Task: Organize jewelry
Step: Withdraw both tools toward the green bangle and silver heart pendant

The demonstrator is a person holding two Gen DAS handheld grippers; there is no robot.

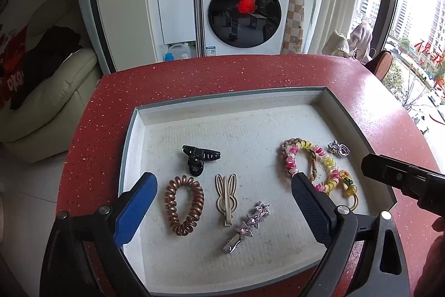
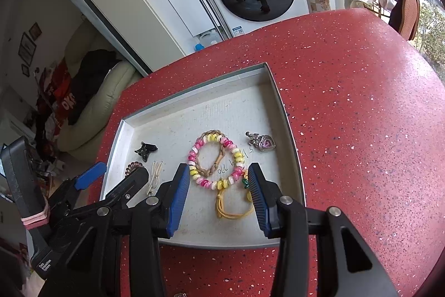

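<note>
**Hovering wide over the tray, tangle up next**

Hanging above the near edge of the white tray [image 1: 144, 113], both grippers empty. Left gripper [image 1: 222, 202] spread wide over the bunny clip [image 1: 225, 198], copper coil tie [image 1: 183, 205] just left. Right gripper [image 2: 219, 185] also parted, lined up on the pink-and-yellow bead bracelet [image 2: 215, 157], overlapping a braided loop [image 2: 212, 155] and yellow tie [image 2: 230, 209]. Best bet: pinch one bare stretch of beads, lift slowly, avoid dragging the neighbours. Heart pendant [image 2: 262, 142] lying far right, apart.

Left claw [image 1: 222, 202], right claw [image 2: 219, 185] agape
</note>
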